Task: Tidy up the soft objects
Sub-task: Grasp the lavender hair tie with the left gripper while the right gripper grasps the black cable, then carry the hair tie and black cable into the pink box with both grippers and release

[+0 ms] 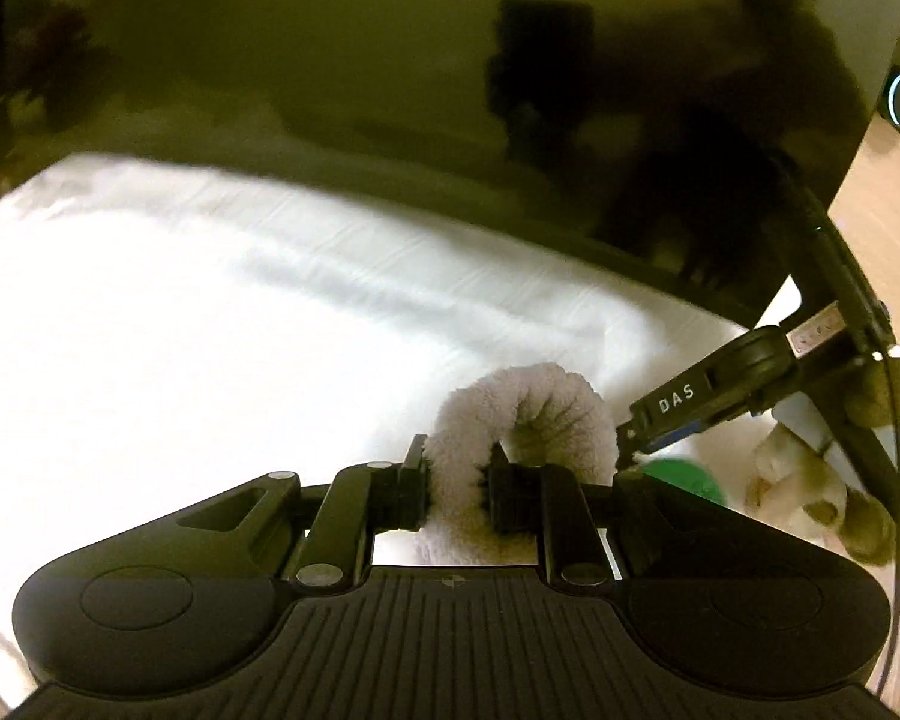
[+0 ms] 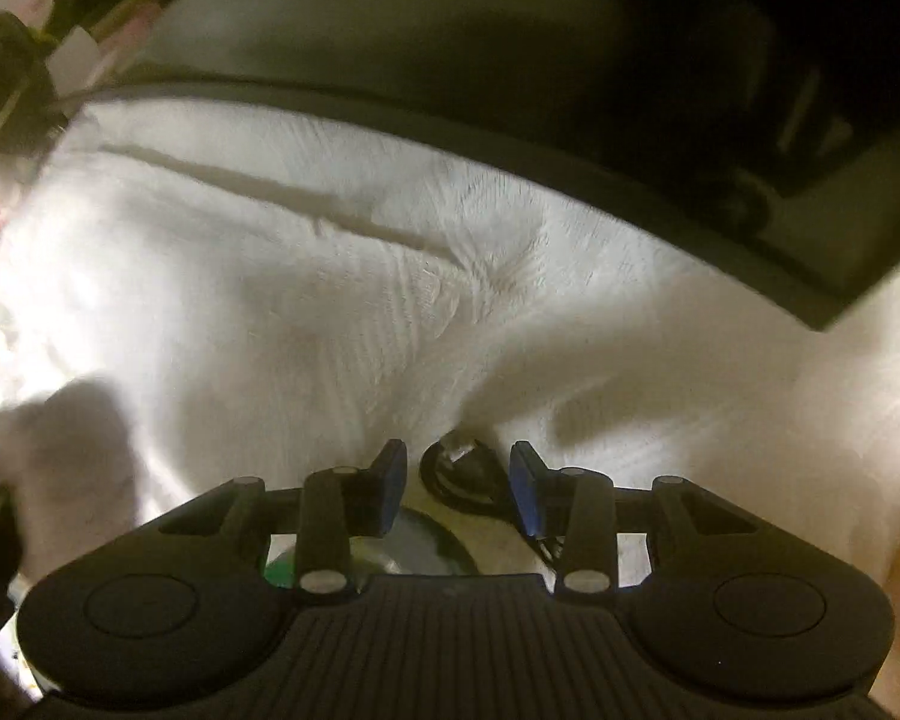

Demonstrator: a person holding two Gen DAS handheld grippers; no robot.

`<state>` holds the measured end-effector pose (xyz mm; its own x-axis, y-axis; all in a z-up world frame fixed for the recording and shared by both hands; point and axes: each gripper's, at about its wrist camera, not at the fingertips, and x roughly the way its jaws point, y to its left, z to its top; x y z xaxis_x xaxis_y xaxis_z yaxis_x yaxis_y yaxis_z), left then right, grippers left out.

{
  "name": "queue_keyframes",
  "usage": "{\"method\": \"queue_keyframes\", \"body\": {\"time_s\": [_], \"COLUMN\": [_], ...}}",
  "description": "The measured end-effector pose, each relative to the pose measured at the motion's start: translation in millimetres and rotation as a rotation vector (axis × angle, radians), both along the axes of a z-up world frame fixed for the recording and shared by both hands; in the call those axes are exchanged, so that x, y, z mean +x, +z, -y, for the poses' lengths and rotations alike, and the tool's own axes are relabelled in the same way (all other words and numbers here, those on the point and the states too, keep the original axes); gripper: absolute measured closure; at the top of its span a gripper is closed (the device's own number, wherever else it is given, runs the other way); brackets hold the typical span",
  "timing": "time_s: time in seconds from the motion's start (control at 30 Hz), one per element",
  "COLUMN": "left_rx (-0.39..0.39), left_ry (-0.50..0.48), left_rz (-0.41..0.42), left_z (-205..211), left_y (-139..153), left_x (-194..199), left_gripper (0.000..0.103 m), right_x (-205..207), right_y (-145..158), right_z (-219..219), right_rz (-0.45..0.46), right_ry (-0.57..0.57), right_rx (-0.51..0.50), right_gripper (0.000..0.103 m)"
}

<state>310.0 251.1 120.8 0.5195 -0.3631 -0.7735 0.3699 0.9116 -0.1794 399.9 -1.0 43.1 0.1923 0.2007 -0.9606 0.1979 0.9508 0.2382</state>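
My left gripper is shut on a fluffy pale pink ring-shaped soft object, which arcs up and to the right from between the fingers. It hangs above a white blanket. My right gripper is open and empty, its blue pads apart, low over the white blanket. The right gripper also shows at the right of the left wrist view. The pink soft object appears blurred at the left of the right wrist view.
A large dark glossy panel stands behind the blanket. A plush toy and a green object lie at the right. A black cable coil lies just beyond the right fingers. Clutter sits at the far left.
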Motion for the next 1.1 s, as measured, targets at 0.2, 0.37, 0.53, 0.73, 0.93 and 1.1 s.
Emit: {"method": "queue_keyframes", "body": {"time_s": [0.2, 0.37, 0.53, 0.73, 0.93, 1.1], "left_rx": [-0.013, -0.014, -0.004, -0.004, -0.002, -0.029], "left_ry": [0.058, 0.048, 0.01, -0.052, -0.133, -0.213], "left_rz": [-0.041, -0.031, -0.032, -0.032, -0.014, 0.022], "left_z": [-26, -17, 9, 48, 101, 142], "left_y": [-11, -3, 10, 25, 36, 56], "left_x": [10, 9, 2, -14, -26, -34], "left_gripper": [0.084, 0.084, 0.084, 0.084, 0.083, 0.083], "right_x": [-16, -39, -69, -105, -145, -183], "right_y": [2, 49, 103, 142, 165, 185], "right_z": [-3, 14, 30, 46, 67, 101], "right_rz": [0.033, 0.14, 0.239, 0.325, 0.402, 0.47], "right_ry": [0.019, -0.015, -0.045, -0.055, -0.084, -0.131], "right_rx": [-0.031, -0.02, 0.003, 0.043, 0.059, 0.045], "right_gripper": [0.089, 0.096, 0.097, 0.097, 0.097, 0.097]}}
